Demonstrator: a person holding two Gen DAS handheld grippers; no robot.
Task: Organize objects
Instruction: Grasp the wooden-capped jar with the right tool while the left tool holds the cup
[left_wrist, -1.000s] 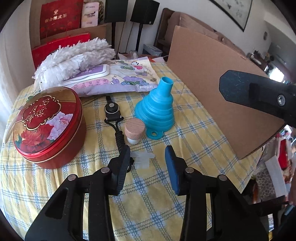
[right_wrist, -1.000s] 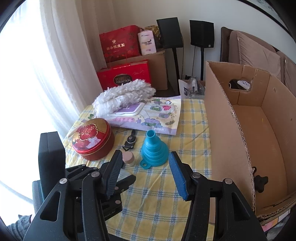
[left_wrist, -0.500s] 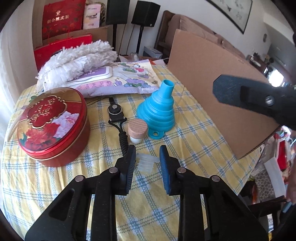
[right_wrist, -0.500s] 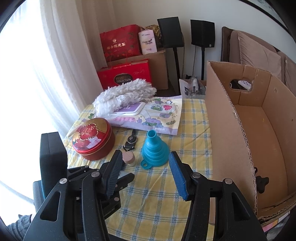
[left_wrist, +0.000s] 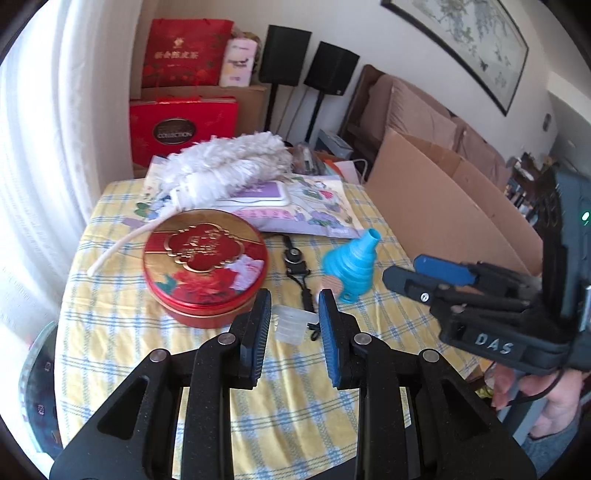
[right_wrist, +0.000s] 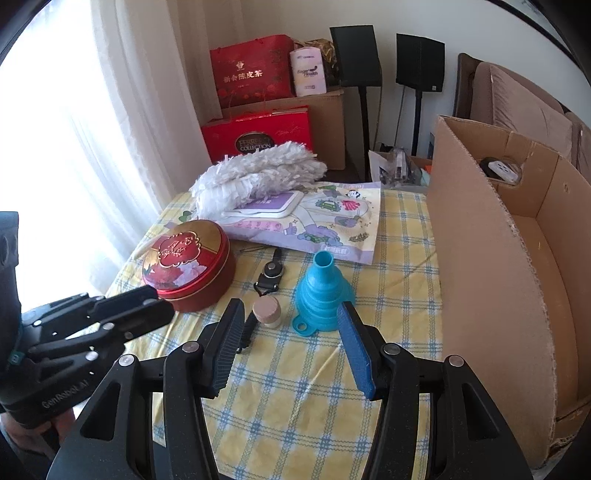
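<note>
Left gripper (left_wrist: 291, 325): its black and blue pads stand a narrow gap apart, closed on a small clear ribbed plastic piece (left_wrist: 291, 324), which hangs between the pads clear of the checked cloth. What the piece is cannot be told; it looks like a soft cap or small collapsible cup.
Right gripper (right_wrist: 288, 343): jaws about half apart with nothing between them, hovering above the yellow-and-blue checked tablecloth (right_wrist: 295, 387), just in front of the cork-topped little jar (right_wrist: 267, 312).
Handling of the held piece: probably very light and thin-walled, so it may squash or slip; its ribs give the pads some bite, and a gentle hold across the ribbed middle seems best.
Likely destination: the open brown cardboard box (right_wrist: 487, 266) at the right edge of the table, with its inside visible from the right wrist view.
Blue collapsible silicone funnel (right_wrist: 319, 291): rests wide end down near the box wall, soft and springy; the narrow stiff spout is the safer place to pinch.
Round red-and-gold flowered tin (left_wrist: 205, 264): rigid, smooth and wide, probably too broad for one pair of jaws; taking it by the rim or with both tools appears wiser.
Black strap with a clip (left_wrist: 295, 260): limp, lies between tin and funnel.
White fluffy duster (right_wrist: 258, 175): rests on a purple printed packet (right_wrist: 317, 218) at the far side.
</note>
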